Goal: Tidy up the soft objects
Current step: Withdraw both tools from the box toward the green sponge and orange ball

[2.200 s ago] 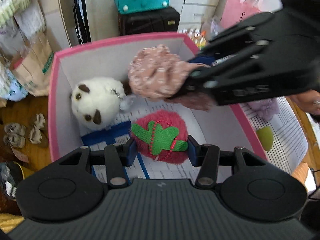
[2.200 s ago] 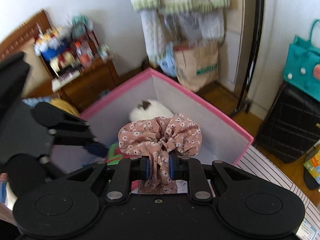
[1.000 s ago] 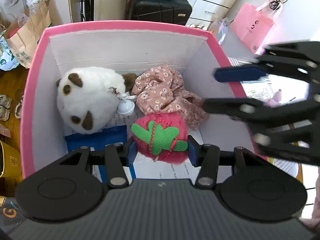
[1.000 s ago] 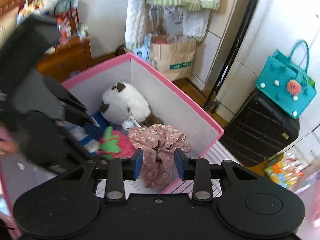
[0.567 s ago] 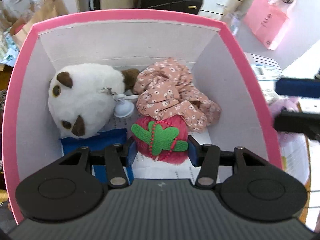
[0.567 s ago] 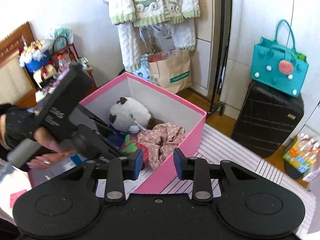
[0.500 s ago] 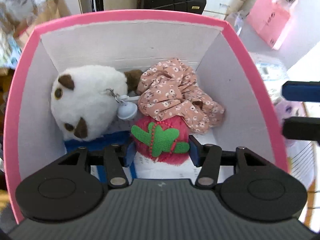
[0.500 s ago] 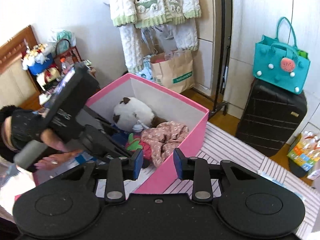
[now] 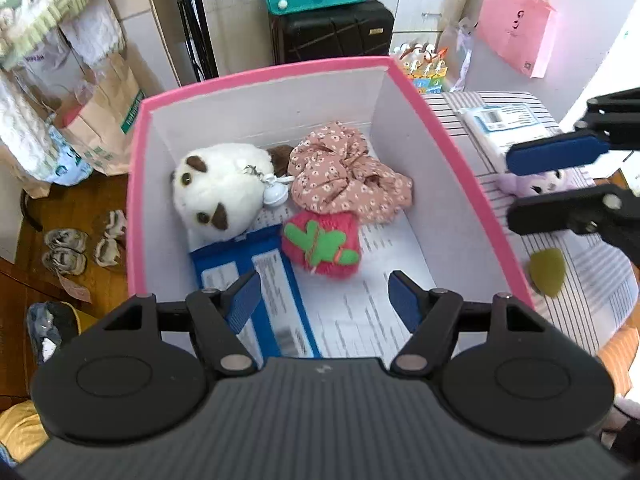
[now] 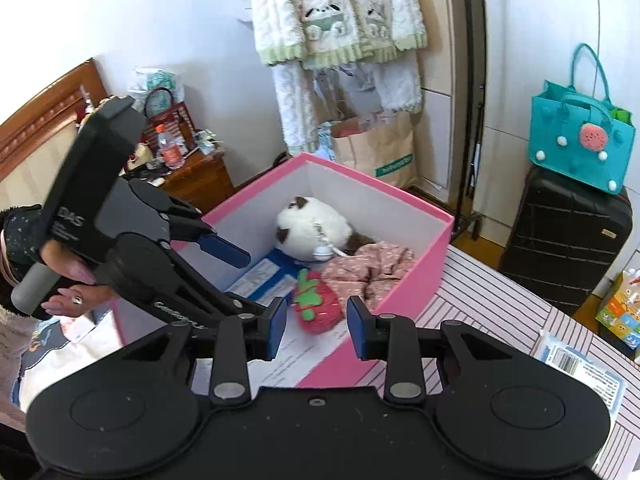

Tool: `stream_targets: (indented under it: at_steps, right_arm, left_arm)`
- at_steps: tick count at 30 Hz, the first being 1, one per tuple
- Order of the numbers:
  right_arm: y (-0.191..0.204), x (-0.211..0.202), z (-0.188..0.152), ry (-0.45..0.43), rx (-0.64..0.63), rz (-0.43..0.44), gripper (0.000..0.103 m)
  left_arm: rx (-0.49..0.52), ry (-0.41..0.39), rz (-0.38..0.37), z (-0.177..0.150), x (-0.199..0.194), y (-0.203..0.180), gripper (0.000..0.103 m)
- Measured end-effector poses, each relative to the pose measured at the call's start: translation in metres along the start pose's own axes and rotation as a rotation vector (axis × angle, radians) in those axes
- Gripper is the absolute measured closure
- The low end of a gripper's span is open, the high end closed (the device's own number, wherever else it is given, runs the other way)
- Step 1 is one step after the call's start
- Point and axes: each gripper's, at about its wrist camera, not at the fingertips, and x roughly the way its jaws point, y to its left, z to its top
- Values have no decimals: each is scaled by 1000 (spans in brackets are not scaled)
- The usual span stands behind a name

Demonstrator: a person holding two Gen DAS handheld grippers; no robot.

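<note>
Both grippers are hanging with jaws apart, gripping nothing. The left gripper (image 9: 323,294) is hovering over the near end of the pink-rimmed cardboard box (image 9: 256,74), where the red fuzzy strawberry plush (image 9: 320,245) is lying just ahead of it beside the pink floral fabric scrunchie (image 9: 346,174) and white round plush animal (image 9: 218,192). The right gripper (image 9: 560,184) is sitting outside the box, over the striped desk (image 9: 600,280), nearer the small lilac plush toy (image 9: 532,184) lying between and beyond its jaws — probably the next pick, though it's half hidden. Half a second ago the strawberry was sitting between the left jaws; now it's released.
</note>
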Motion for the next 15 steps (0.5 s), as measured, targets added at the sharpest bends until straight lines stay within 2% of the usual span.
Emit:
stream_targets:
  at_steps: [15]
  right_arm:
    - [51,-71,-17,-79,-89,4,63]
  left_arm:
    - [49,-92,63,-36,-85,-35,30]
